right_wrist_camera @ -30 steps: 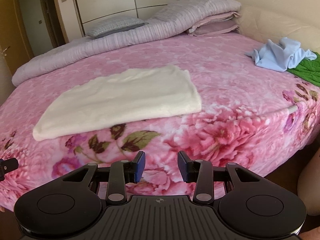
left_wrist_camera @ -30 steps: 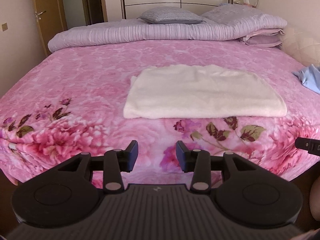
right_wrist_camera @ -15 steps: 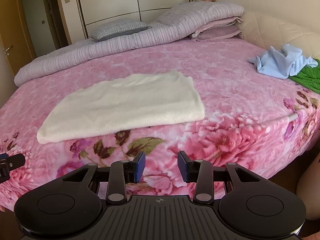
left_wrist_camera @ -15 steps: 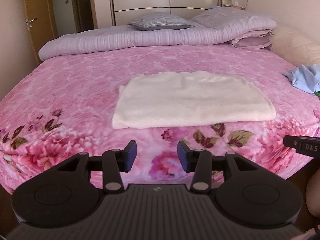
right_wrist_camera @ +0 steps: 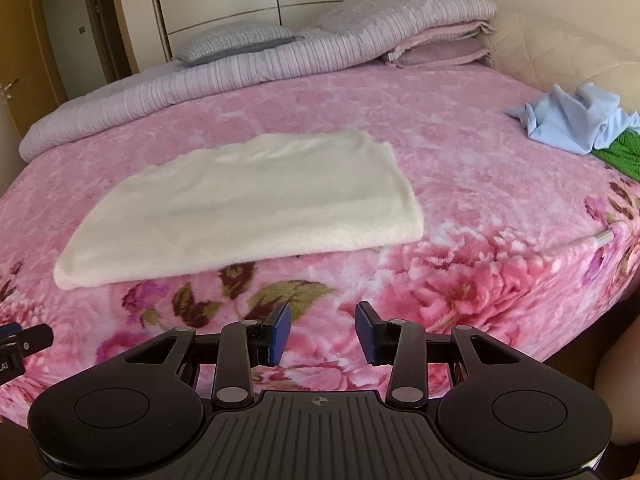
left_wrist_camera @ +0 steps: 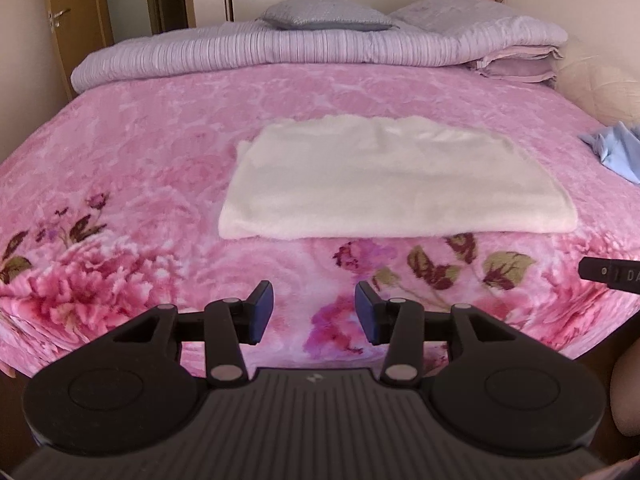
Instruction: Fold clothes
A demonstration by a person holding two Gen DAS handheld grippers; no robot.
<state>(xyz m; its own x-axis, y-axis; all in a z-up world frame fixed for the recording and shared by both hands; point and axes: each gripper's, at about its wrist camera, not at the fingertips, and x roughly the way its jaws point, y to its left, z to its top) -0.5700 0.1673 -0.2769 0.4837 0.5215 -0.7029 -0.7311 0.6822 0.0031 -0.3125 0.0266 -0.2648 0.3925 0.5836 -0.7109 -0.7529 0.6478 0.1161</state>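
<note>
A cream fleece garment (left_wrist_camera: 392,184) lies folded flat in a rectangle on the pink floral bedspread (left_wrist_camera: 160,152); it also shows in the right wrist view (right_wrist_camera: 248,204). My left gripper (left_wrist_camera: 314,312) is open and empty, held over the bed's front edge, short of the garment. My right gripper (right_wrist_camera: 322,332) is open and empty, also at the front edge, below the garment's right half. A crumpled light blue garment (right_wrist_camera: 572,118) and a green knit one (right_wrist_camera: 620,152) lie at the bed's right side.
A rolled lilac duvet (left_wrist_camera: 280,48) and pillows (left_wrist_camera: 328,14) lie along the bed's far side. A wooden door (left_wrist_camera: 76,28) stands at the back left. The right gripper's tip (left_wrist_camera: 610,274) shows at the left view's right edge.
Both grippers have pulled back and risen slightly from the bed edge; the cream garment sits a little farther off in both views. Both jaws stay open and nothing on the bed has moved.
</note>
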